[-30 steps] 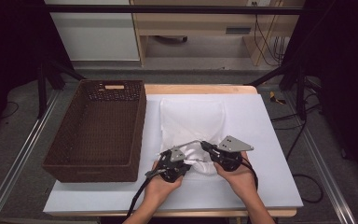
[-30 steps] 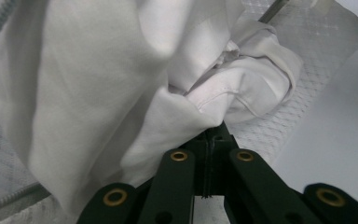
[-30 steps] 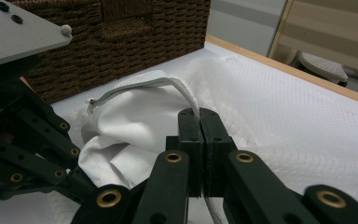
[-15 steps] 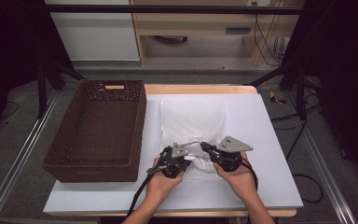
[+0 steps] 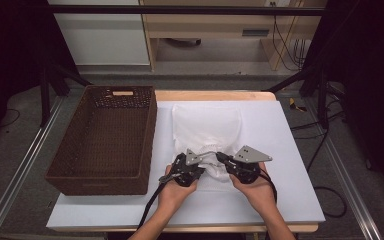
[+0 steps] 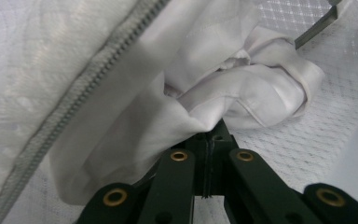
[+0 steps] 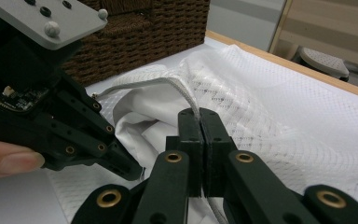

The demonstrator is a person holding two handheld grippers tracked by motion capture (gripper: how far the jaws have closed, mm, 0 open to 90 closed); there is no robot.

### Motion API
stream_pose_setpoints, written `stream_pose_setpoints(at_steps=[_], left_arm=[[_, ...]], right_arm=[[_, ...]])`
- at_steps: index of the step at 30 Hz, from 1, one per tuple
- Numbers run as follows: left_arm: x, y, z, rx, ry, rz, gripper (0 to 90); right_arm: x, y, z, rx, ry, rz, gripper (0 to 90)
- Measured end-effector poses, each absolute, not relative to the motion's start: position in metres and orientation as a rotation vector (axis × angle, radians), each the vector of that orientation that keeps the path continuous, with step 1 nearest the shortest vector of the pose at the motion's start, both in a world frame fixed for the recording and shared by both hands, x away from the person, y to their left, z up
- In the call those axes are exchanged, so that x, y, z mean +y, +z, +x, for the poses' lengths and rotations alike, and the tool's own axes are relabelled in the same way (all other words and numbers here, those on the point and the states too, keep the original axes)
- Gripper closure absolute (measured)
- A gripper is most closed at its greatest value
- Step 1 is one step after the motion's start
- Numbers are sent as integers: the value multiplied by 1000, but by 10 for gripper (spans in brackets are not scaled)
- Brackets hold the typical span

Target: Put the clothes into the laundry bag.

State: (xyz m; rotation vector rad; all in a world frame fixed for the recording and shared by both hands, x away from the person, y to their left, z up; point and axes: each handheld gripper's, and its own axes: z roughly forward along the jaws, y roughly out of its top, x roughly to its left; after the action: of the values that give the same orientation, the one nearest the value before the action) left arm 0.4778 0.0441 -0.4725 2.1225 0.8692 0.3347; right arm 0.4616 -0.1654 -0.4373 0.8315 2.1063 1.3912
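Little has moved: both tools stay clamped, our left tool (image 5: 203,161) on white cloth (image 6: 242,93), our right tool (image 5: 221,156) on the mesh bag's (image 5: 207,125) zipper edge (image 7: 186,95); we keep tension even.

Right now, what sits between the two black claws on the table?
In the high view, crumpled white cloth poking from the white mesh zip bag fills the gap between the left claw and the right claw.

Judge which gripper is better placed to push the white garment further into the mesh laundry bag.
Left, probably. The left gripper is shut on the white garment at the bag's mouth. The right gripper is clamped on the zipper edge of the mesh laundry bag, holding it open.
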Motion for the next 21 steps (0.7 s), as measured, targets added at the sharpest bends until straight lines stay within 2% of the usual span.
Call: stream_pose_setpoints(at_steps=[21], left_arm=[[39, -473, 492, 895, 360, 2117, 900]], right_arm=[[-168, -438, 462, 2102, 1395, 848, 892]])
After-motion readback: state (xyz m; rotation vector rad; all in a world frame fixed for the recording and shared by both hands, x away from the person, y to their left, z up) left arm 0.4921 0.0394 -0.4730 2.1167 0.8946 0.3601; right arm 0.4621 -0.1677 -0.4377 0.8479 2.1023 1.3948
